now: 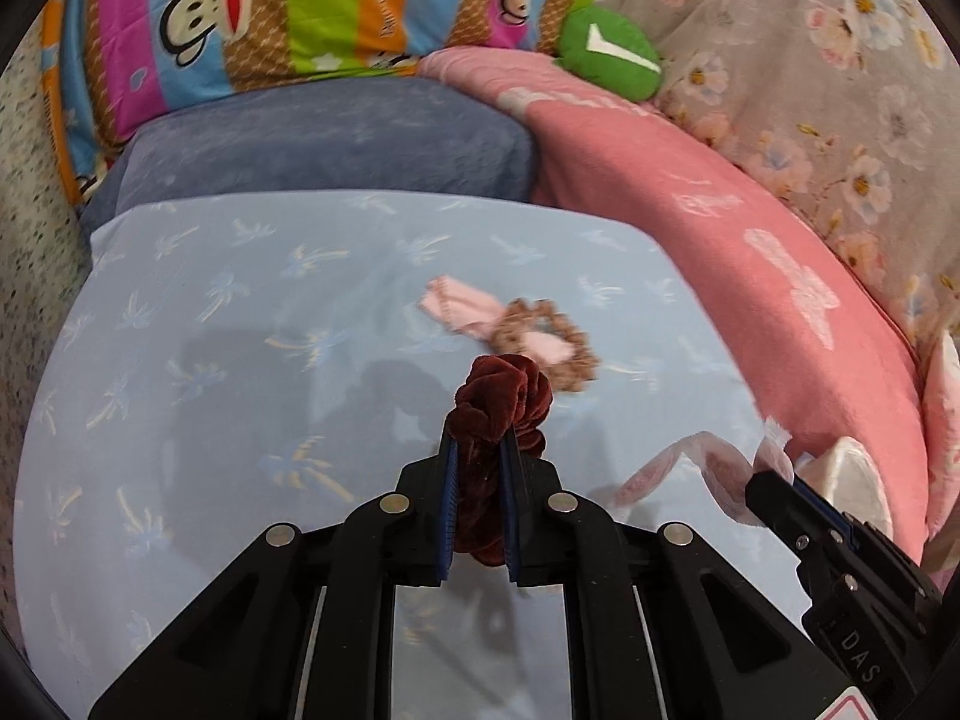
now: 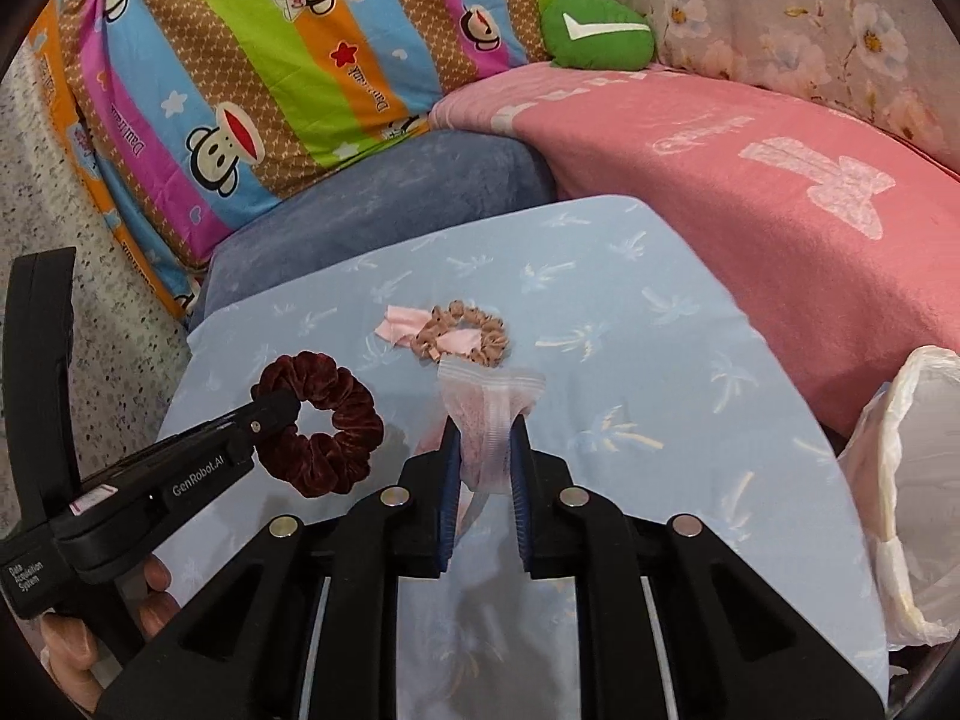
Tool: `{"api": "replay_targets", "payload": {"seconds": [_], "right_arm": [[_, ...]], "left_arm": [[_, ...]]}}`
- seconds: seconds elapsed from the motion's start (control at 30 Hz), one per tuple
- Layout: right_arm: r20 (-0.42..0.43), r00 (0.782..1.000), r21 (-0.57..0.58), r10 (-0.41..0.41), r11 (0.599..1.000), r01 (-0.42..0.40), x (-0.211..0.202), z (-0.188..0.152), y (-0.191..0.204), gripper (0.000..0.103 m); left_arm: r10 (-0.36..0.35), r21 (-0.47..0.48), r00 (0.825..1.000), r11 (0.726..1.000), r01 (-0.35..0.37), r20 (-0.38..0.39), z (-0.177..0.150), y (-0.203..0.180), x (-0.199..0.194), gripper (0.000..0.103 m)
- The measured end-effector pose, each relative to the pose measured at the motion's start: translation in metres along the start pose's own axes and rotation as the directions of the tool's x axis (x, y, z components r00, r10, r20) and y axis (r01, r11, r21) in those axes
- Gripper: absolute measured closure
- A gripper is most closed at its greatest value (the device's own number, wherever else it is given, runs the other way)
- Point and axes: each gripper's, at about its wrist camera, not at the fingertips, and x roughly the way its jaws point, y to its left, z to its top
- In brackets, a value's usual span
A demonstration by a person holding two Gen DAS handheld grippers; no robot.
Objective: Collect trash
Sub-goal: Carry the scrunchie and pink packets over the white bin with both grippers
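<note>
My left gripper is shut on a dark red velvet scrunchie and holds it above the light blue sheet; both also show in the right wrist view, the left gripper and the scrunchie. My right gripper is shut on a clear zip bag with pink inside; the bag also shows in the left wrist view. A tan scrunchie lies on a pink scrap ahead on the sheet.
A white trash bag stands open at the right. A pink blanket, a blue cushion, a striped monkey pillow and a green plush ring the sheet. A speckled floor lies left.
</note>
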Motion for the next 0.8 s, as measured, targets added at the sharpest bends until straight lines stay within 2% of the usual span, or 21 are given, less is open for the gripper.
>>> {"api": "replay_targets", "payload": {"seconds": [0.2, 0.4, 0.6, 0.8], "right_arm": [[0.094, 0.995, 0.035, -0.037, 0.999, 0.034, -0.046, 0.011, -0.026, 0.088], [0.181, 0.979, 0.087, -0.095, 0.993, 0.080, -0.092, 0.017, -0.061, 0.088], [0.236, 0.957, 0.148, -0.167, 0.980, 0.135, -0.129, 0.015, -0.098, 0.088], [0.258, 0.937, 0.222, -0.238, 0.958, 0.182, -0.157, 0.006, -0.138, 0.088]], "left_arm": [[-0.060, 0.084, 0.998, 0.995, 0.057, 0.036, -0.001, -0.060, -0.026, 0.093], [-0.129, 0.180, 0.990, 0.977, 0.117, 0.056, -0.005, -0.123, -0.046, 0.093], [-0.204, 0.278, 0.978, 0.943, 0.182, 0.051, -0.014, -0.185, -0.058, 0.093], [-0.264, 0.362, 0.964, 0.900, 0.241, 0.014, -0.027, -0.240, -0.059, 0.093]]}}
